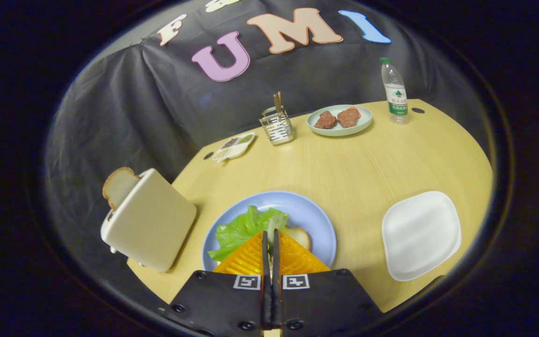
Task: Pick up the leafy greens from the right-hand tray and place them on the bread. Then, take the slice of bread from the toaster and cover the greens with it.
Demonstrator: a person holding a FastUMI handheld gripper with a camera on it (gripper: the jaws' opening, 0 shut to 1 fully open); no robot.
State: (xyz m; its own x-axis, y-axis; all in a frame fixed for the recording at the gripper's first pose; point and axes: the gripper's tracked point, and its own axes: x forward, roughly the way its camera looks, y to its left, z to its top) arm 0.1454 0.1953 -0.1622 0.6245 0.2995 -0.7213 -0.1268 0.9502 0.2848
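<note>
Tongs [270, 236] clenched, empty, above lettuce [244, 229] already on bread [300, 236], blue plate [318, 220]. Your next step, likely: open wide, approach toaster [150, 220], grip slice [119, 186] by upper crust.

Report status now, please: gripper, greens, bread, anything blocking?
Gripper shut, fingers over the blue plate. Greens on bread, just ahead of fingers. Second slice in toaster. White tray bare. Nothing blocking.
</note>
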